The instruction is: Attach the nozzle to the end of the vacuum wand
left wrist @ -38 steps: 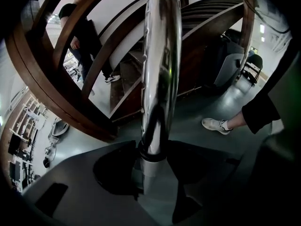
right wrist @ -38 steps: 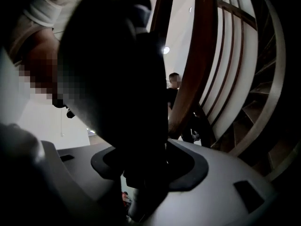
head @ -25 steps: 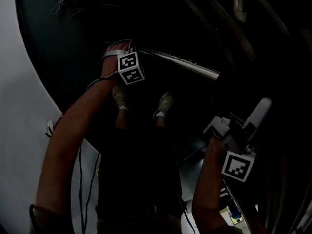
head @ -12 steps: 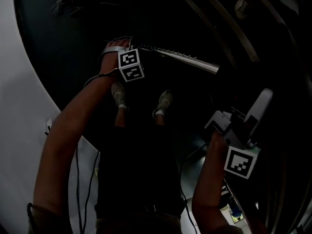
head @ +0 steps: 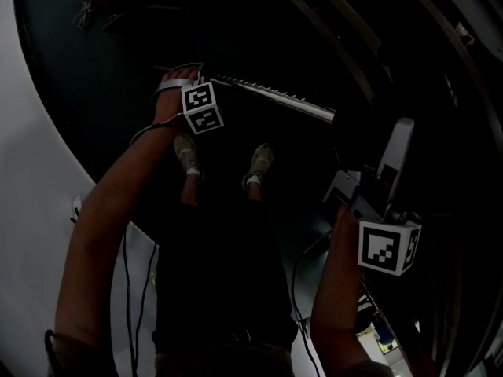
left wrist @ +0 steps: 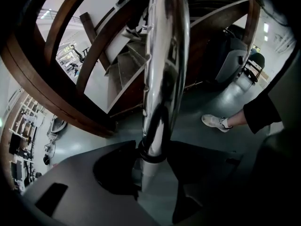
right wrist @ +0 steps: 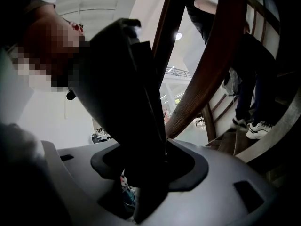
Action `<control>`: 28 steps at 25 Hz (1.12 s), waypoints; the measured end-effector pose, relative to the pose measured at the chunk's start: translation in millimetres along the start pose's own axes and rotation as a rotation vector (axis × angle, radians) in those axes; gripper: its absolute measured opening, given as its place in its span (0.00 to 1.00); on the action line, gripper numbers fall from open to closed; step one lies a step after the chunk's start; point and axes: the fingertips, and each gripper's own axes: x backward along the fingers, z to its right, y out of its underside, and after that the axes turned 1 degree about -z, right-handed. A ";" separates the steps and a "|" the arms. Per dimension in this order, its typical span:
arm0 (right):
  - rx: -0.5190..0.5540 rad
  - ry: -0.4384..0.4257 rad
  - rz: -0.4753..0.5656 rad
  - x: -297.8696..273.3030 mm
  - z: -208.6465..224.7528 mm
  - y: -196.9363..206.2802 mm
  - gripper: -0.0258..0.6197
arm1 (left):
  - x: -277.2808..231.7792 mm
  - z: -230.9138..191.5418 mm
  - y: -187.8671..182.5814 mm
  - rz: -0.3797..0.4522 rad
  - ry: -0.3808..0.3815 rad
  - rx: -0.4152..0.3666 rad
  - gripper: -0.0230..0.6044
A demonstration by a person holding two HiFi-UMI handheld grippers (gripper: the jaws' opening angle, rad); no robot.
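My left gripper [head: 187, 81] points steeply down at the upper left of the dark head view, shut on the chrome vacuum wand [head: 275, 96]. The wand runs from it rightward to a free end near the middle. In the left gripper view the wand [left wrist: 162, 69] stands between the jaws of that gripper [left wrist: 150, 173], its grey collar just above them. My right gripper [head: 369, 199] at the lower right holds the grey-black nozzle [head: 393, 155], which stands to the right of the wand's end, apart from it. In the right gripper view the dark nozzle [right wrist: 122, 93] is clamped in my right gripper [right wrist: 141, 173].
Curved wooden stair rails [head: 346, 45] and steps [left wrist: 129, 65] ring the spot. My own two shoes [head: 186, 151] stand on the dark floor below the wand. Another person's legs [right wrist: 249, 98] are on the stairs. Cables [head: 130, 289] hang at the left.
The right gripper has shifted and tilted with the nozzle, which now stands more upright and slightly nearer the wand's end. The left gripper and wand have hardly moved.
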 end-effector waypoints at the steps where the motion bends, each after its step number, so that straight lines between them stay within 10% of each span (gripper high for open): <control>1: 0.002 -0.006 0.008 1.2 -0.2 -1.0 0.41 | -0.1 0.9 -0.4 0.005 0.001 0.010 0.38; 17: -0.232 0.056 0.165 28.8 17.7 -11.1 0.42 | 10.9 -7.6 4.9 0.053 -0.017 0.083 0.39; 28: -0.156 -0.013 0.131 8.2 -0.9 -21.1 0.42 | 16.4 -17.7 1.4 0.025 -0.047 0.015 0.38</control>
